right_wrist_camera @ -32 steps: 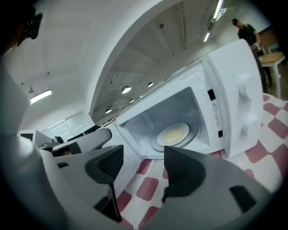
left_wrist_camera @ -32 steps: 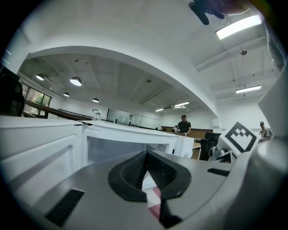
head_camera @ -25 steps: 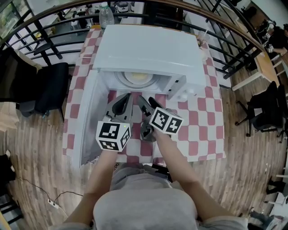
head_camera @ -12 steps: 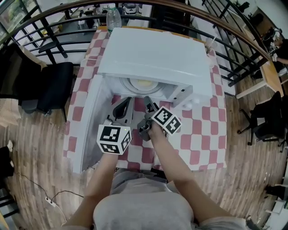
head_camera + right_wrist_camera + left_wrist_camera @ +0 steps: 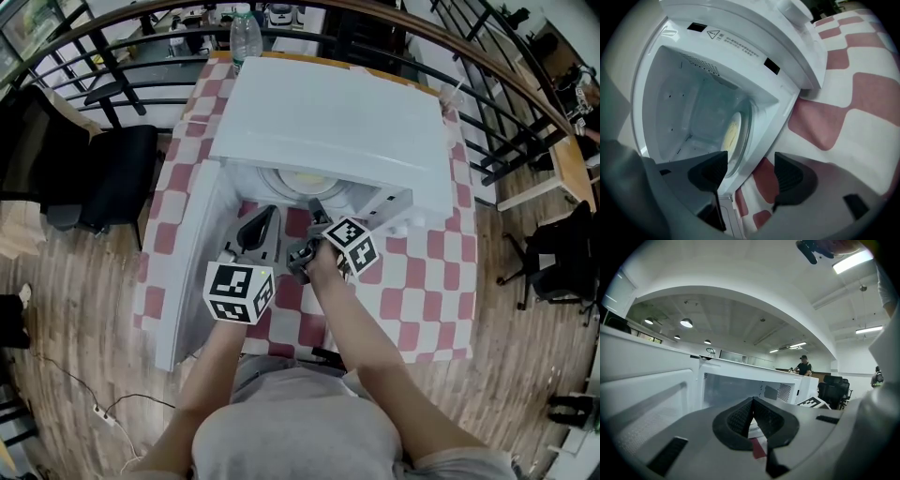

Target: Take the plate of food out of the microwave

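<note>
The white microwave (image 5: 328, 122) stands on the checked table with its door (image 5: 187, 272) swung open to the left. Inside, a white plate (image 5: 300, 178) with pale yellow food (image 5: 731, 132) lies on the turntable. My right gripper (image 5: 315, 206) is open at the mouth of the cavity, just short of the plate; in the right gripper view its jaws (image 5: 749, 172) frame the plate's near rim and the lower sill. My left gripper (image 5: 264, 217) hangs beside it over the tablecloth, shut and empty (image 5: 751, 417), a little in front of the opening.
A red-and-white checked cloth (image 5: 422, 272) covers the table. A water bottle (image 5: 246, 26) stands behind the microwave. A black chair (image 5: 94, 178) is at the left and a curved railing (image 5: 487, 84) runs behind. A person (image 5: 804, 365) stands far off.
My right gripper has moved forward to the microwave's opening. The left gripper has stayed almost where it was.
</note>
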The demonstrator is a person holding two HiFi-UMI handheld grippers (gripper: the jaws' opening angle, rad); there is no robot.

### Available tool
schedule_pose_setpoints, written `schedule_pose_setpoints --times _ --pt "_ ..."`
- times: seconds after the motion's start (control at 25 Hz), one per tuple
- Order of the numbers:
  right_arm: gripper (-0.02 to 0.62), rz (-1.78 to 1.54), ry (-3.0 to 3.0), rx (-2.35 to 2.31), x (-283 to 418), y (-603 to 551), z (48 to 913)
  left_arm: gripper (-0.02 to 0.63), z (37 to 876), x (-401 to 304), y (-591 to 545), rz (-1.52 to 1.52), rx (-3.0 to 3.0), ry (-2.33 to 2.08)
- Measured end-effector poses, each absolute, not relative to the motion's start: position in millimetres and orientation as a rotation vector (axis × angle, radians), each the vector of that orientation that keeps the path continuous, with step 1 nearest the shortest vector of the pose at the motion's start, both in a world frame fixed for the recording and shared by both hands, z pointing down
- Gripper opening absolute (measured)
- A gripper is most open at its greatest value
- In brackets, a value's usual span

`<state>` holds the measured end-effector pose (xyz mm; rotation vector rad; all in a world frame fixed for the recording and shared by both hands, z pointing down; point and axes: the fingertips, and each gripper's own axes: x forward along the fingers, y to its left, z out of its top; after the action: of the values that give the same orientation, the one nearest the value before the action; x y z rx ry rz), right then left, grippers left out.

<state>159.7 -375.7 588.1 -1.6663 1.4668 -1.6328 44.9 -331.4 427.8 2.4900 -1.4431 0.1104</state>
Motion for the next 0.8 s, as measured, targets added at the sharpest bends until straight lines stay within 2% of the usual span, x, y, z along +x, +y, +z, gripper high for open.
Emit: schedule_pose_setpoints --times 0.8 --pt "0.327 -1.726 1.239 -1.605 152.1 -406.5 605.3 0.002 433.9 37.4 -334.3 0.139 2.473 -1.409"
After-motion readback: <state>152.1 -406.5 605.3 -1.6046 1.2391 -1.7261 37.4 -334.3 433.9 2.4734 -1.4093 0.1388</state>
